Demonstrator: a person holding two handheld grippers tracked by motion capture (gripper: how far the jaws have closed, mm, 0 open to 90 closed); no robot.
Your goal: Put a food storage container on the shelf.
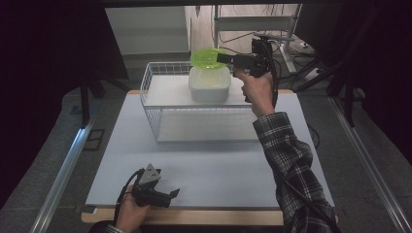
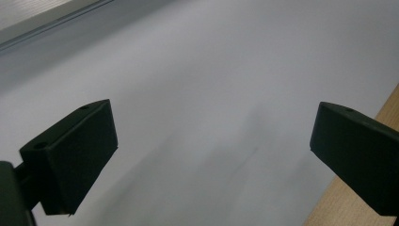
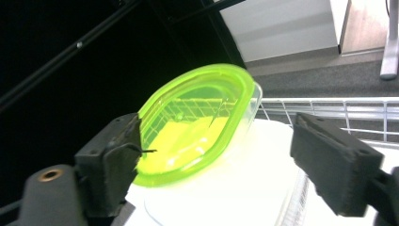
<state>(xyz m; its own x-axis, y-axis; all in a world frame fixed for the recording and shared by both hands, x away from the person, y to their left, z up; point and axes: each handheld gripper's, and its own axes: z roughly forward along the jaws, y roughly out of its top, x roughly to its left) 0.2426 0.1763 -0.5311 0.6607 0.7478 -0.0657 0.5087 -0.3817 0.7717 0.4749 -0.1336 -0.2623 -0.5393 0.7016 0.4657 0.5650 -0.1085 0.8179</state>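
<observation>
Surface: pale grey table top (image 1: 204, 165) on a wooden board, dark room around it, metal rails on the floor at either side.
Left gripper: left gripper (image 1: 167, 196) rests at the near edge of the table in the person's hand, jaws spread wide with nothing but bare table between them; it lies well apart from the basket.
Basket: white wire basket (image 1: 160, 116) stands in the far middle of the table, holding one white tub (image 1: 209, 85) toward its back.
Lid, axis: green lid (image 3: 197, 117) is an oval, tilted, one long side resting on the tub's rim and the other raised; in the high view its long axis runs roughly across the table.
Lid and tool: right gripper (image 3: 216, 155) reaches over the tub from the right; its jaws stand apart, released, and the lid's edge lies against the left jaw, well apart from the right one.
Tub contents: cannot tell.
</observation>
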